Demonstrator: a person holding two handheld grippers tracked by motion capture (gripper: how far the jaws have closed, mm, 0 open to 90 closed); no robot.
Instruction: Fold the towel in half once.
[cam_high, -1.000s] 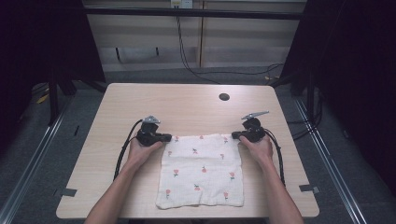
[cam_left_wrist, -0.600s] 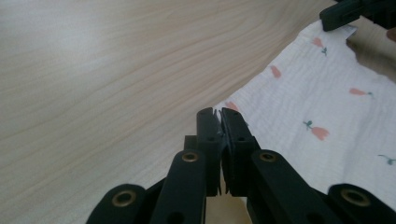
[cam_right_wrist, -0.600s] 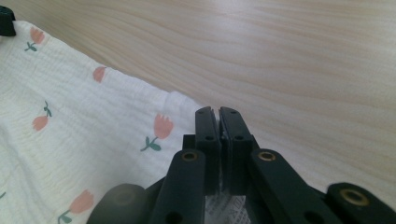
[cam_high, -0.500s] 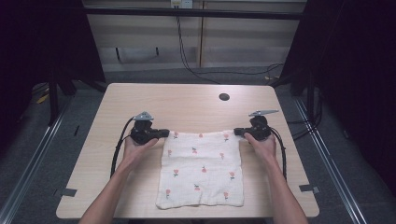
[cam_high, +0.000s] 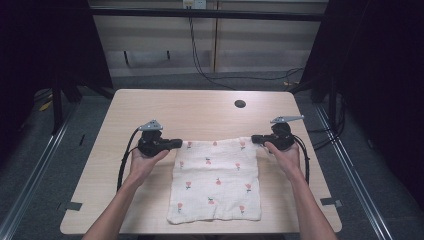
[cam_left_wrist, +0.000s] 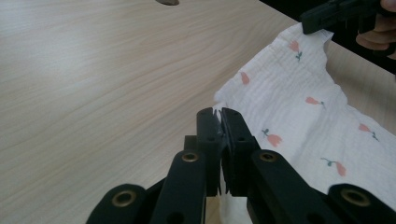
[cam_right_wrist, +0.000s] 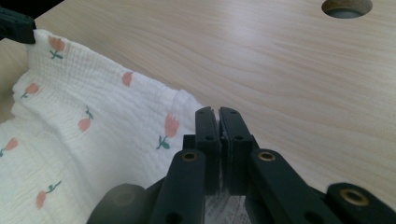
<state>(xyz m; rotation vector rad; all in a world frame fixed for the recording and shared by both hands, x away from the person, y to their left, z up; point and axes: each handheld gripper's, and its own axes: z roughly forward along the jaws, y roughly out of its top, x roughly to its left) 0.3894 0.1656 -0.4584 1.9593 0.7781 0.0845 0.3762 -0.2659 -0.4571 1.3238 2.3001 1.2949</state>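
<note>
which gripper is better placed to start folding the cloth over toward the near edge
Neither clearly. The left gripper is shut on the far left corner of the cloth, and the right gripper is shut on its far right corner. Both sit level, so the fold probably needs both drawn toward the person together.

left gripper (cam_high: 176, 143) clamped on the floral cloth's (cam_high: 216, 180) far-left corner, held low in the left hand (cam_high: 145, 162) | right gripper (cam_high: 256, 139) clamped on its far-right corner, held in the right hand (cam_high: 285, 156) | forearms extended either side of the cloth
</note>
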